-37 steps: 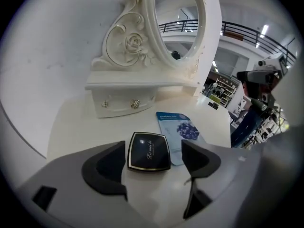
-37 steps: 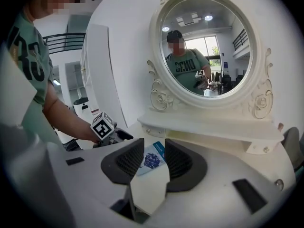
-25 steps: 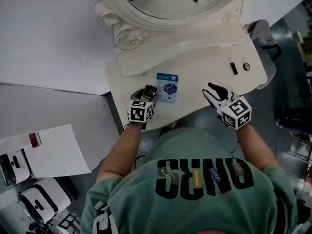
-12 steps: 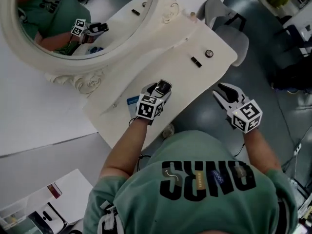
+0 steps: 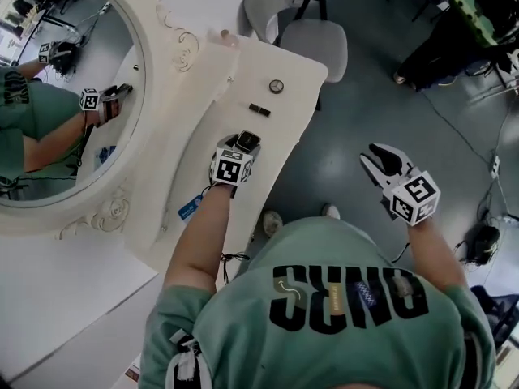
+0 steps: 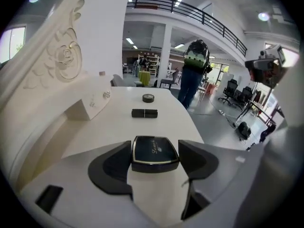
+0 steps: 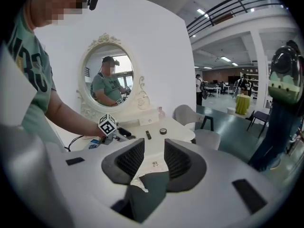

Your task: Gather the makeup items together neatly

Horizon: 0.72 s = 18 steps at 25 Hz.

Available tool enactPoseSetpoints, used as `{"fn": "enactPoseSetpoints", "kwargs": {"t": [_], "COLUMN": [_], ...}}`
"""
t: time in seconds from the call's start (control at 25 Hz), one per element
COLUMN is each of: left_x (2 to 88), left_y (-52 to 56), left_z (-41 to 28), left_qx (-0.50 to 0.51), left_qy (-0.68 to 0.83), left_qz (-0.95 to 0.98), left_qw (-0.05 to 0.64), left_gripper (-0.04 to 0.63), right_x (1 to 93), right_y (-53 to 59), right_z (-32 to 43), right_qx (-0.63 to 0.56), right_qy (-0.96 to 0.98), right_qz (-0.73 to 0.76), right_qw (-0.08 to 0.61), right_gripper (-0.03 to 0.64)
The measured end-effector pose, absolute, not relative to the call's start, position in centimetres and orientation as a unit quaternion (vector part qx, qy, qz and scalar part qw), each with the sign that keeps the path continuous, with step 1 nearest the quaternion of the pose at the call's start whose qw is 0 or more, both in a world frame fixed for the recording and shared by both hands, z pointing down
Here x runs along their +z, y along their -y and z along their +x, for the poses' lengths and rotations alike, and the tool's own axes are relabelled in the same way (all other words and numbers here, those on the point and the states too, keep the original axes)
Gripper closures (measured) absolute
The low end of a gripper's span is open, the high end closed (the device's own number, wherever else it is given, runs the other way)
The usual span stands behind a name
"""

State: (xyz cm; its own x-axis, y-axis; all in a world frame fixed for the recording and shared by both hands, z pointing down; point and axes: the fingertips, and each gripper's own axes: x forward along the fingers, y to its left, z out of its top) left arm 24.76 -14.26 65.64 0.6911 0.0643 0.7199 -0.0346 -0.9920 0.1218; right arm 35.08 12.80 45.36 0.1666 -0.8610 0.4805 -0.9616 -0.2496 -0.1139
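Note:
My left gripper (image 5: 240, 147) is shut on a dark square compact (image 5: 249, 141) with a silver rim, held low over the white dressing table (image 5: 280, 128). In the left gripper view the compact (image 6: 155, 150) sits flat between the two pads. Ahead of it on the table lie a black lipstick tube (image 6: 144, 113) and a small round jar (image 6: 148, 98). A blue card (image 5: 191, 207) lies behind my left wrist near the table's edge. My right gripper (image 5: 375, 152) hangs off the table over the floor, open, with nothing between its fingers (image 7: 130, 159).
A large oval mirror (image 5: 49, 96) in an ornate white frame stands along the table's left side. A grey chair (image 5: 312, 39) sits past the far end of the table. Cables and bags lie on the dark floor at right.
My left gripper has carried the compact along the table, away from the blue card toward the lipstick and jar. My right gripper has left the table and now hangs over the floor.

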Motion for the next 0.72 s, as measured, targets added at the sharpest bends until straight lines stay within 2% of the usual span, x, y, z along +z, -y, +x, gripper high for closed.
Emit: {"fn": "enactPoseSetpoints", "kwargs": {"t": [0.16,0.4,0.6,0.72], "left_x": [68.0,67.8,61.3,55.6], "left_y": [14.5,13.8,13.1,12.6], "left_z": [24.6,24.1,22.6,19.1], "left_qx": [0.421,0.413,0.326,0.245], "left_qy": [-0.01,0.0,0.035,0.064], "left_qz": [0.906,0.909,0.942,0.961], "left_qw": [0.039,0.06,0.074,0.109], "left_gripper": [0.278,0.273,0.272,0.281], "right_x": [46.0,45.3,43.2,42.0], "right_y": [-15.3,-16.6,-15.0,-11.8], "right_z": [35.0,34.5,33.2,31.2], "right_qx": [0.231,0.224,0.204,0.185], "right_qy": [0.588,0.593,0.627,0.672], "right_qz": [0.768,0.765,0.743,0.705], "right_qw": [0.103,0.112,0.118,0.13], "right_gripper": [0.492,0.492,0.492,0.492]}}
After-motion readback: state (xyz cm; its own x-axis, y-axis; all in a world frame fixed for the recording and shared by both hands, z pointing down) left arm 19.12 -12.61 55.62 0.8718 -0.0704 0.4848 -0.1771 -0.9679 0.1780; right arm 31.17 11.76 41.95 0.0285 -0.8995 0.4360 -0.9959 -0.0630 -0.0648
